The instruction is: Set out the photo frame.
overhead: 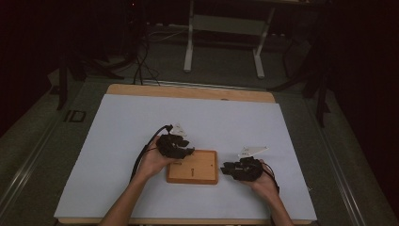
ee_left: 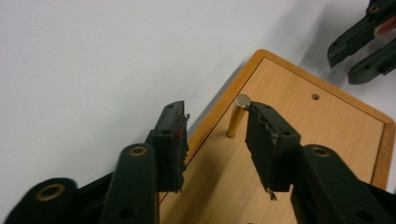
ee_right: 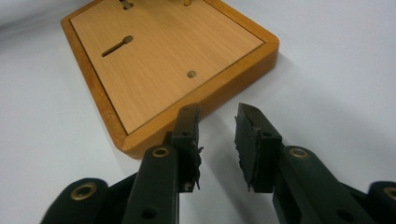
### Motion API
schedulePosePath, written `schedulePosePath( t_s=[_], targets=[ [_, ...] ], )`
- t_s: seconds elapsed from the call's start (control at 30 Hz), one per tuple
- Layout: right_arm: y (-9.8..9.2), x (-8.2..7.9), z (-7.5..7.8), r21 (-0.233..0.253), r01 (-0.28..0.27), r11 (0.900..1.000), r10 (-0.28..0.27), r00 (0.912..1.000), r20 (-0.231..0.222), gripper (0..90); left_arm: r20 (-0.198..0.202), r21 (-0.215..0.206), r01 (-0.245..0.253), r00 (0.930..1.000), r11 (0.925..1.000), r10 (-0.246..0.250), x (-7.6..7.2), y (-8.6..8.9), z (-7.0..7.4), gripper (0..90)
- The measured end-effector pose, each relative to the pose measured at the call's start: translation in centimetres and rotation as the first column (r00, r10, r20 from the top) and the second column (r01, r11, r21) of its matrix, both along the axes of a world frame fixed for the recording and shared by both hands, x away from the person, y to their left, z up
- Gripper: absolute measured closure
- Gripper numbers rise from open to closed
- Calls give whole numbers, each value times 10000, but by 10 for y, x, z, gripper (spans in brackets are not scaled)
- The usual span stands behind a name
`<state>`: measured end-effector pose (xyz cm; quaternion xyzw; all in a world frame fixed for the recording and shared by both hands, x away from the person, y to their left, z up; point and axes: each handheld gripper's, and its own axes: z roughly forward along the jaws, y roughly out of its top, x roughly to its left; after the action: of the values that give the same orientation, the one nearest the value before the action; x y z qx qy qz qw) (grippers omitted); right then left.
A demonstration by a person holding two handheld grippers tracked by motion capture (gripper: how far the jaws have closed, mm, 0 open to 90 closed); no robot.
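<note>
Wooden board (overhead: 192, 173) flat on the counter (overhead: 117, 141), brass pin (ee_left: 236, 116) upright in it. Left hand-held gripper (ee_left: 215, 135) open beside the pin, apparently mid-approach; next, centring and closing. Right hand-held gripper (ee_right: 217, 140) open, empty, just off the board's edge.

High view: fixed above the near edge of the table (overhead: 117, 141), facing forward and down, well back. Left gripper view: close over the wooden board (ee_left: 299, 126), looking along its own jaws toward the board's far corner, the other gripper beyond. Right gripper view: low, near the board (ee_right: 168, 60), facing across its corner. All three share the board and white tabletop
</note>
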<state>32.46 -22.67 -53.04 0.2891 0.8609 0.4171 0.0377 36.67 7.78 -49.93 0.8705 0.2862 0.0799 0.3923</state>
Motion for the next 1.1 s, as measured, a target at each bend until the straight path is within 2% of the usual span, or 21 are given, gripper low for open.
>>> schedulePosePath(
  t_s=[0.1,0.23,0.47,0.63,0.77,0.93,1.1],
  targets=[
    [3,-3,0,-25,-86,10000,86,9999,107,674,-105,-243,75,9999,9997,-77,2,0,-2,631],
    [6,-5,0,-132,-209,9997,212,9996,195,657,-69,-344,208,9998,9992,-210,2,-3,-3,686],
    [9,-9,1,-159,-313,9994,318,9989,341,626,4,-114,262,9997,9996,-262,0,-6,-4,708],
    [10,-10,2,-180,-349,9992,357,9985,425,594,55,287,362,9993,9989,-364,0,-12,-9,733],
    [9,-11,1,-227,-355,9991,364,9984,428,572,0,236,462,9989,9987,-462,0,-15,-10,826],
    [10,-11,1,-320,-454,9985,468,9979,458,569,-39,285,592,9982,9978,-591,0,-16,-9,823],
    [11,-11,0,-349,-478,9982,494,9977,462,566,-90,138,589,9982,9982,-587,2,-16,-9,818]
  ],
)
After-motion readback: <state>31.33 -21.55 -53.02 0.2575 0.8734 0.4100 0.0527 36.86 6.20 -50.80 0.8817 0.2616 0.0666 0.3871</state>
